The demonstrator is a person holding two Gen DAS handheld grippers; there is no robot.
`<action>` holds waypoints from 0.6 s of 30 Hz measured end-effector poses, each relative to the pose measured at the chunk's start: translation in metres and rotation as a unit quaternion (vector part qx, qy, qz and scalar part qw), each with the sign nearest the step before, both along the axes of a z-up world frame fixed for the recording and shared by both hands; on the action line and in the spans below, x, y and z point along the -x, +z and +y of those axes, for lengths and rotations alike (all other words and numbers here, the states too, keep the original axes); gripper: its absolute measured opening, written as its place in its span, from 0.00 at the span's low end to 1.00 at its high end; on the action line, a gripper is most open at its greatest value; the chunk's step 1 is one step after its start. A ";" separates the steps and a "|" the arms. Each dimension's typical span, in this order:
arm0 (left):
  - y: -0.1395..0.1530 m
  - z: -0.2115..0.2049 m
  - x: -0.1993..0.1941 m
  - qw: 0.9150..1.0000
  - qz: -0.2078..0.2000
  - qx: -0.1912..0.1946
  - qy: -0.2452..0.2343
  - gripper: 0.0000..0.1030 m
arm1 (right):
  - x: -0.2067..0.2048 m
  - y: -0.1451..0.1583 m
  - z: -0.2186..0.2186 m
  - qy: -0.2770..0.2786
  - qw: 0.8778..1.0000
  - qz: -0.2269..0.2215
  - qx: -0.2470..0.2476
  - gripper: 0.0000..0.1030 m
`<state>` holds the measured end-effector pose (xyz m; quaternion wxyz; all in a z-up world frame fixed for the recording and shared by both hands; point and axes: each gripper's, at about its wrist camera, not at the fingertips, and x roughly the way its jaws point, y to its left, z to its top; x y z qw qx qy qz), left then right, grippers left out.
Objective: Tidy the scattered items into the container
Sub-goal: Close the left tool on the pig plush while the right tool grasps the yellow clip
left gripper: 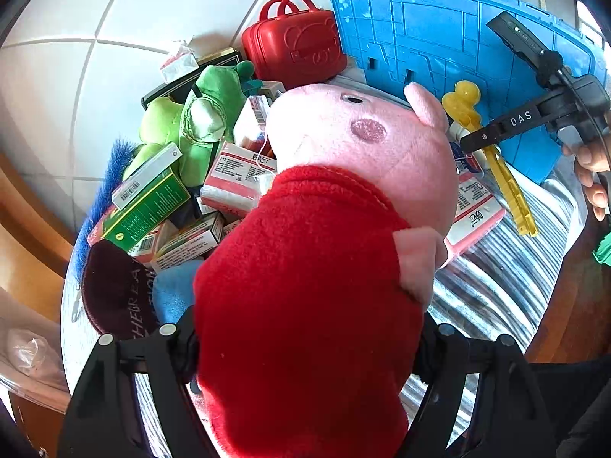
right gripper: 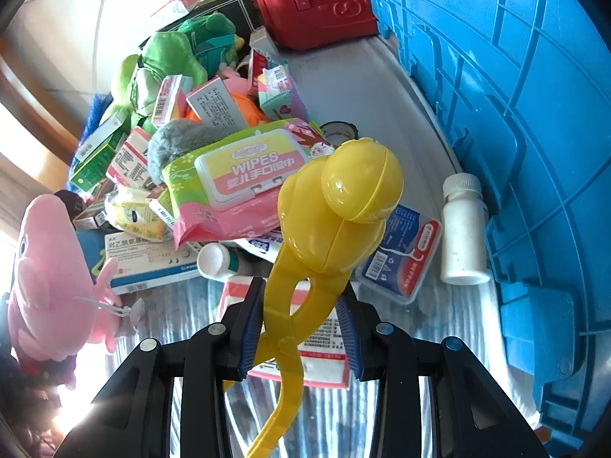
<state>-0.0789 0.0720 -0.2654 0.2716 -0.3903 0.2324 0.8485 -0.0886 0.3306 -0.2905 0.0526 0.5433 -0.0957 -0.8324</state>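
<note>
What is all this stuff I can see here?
pig plush: one, pink with red dress, in left gripper
duck-shaped tongs: one, yellow, in right gripper
crate: one, blue, right of pile
toy suitcase: one, red, beside crate
frog plush: one, green, on pile
wipes pack: one, pink-green, atop pile
bottle: one, white, near crate
small boxes: many, mixed colours, piled
left gripper: black, clamping plush
right gripper: black, blue pads, clamping tongs

Pink pig plush (left gripper: 362,141) in red dress, yellow duck-shaped clamp toy (right gripper: 336,210), blue crate (right gripper: 515,114), red case (left gripper: 294,47), green frog plush (left gripper: 198,114)
</note>
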 end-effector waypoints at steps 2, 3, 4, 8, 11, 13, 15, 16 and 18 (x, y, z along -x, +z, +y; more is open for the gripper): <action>0.005 0.000 0.001 1.000 0.003 0.001 0.009 0.77 | -0.001 0.008 -0.004 0.007 1.000 0.004 0.001 0.35; 0.008 -0.001 0.002 1.000 0.003 -0.001 0.013 0.77 | -0.002 0.013 -0.005 0.010 1.000 0.008 0.001 0.35; 0.011 -0.002 0.002 1.000 0.007 -0.004 0.016 0.77 | -0.002 0.018 -0.007 0.014 1.000 0.011 0.001 0.35; 0.026 -0.003 0.002 0.999 0.022 -0.008 0.026 0.77 | -0.004 0.038 -0.015 0.032 0.999 0.024 0.000 0.35; 0.039 -0.004 0.002 0.999 0.032 -0.013 0.035 0.77 | -0.006 0.055 -0.022 0.045 0.998 0.034 0.000 0.35; 0.047 -0.006 0.003 0.998 0.039 -0.015 0.044 0.77 | -0.007 0.067 -0.028 0.054 0.998 0.040 0.000 0.35; 0.056 -0.010 0.005 0.997 0.044 -0.019 0.056 0.77 | -0.008 0.078 -0.034 0.063 0.997 0.047 0.001 0.35; 0.060 -0.012 0.007 0.997 0.046 -0.021 0.063 0.77 | -0.008 0.084 -0.037 0.067 0.996 0.051 0.001 0.35; 0.069 -0.017 0.009 0.995 0.049 -0.025 0.078 0.77 | -0.008 0.096 -0.042 0.076 0.995 0.058 0.002 0.35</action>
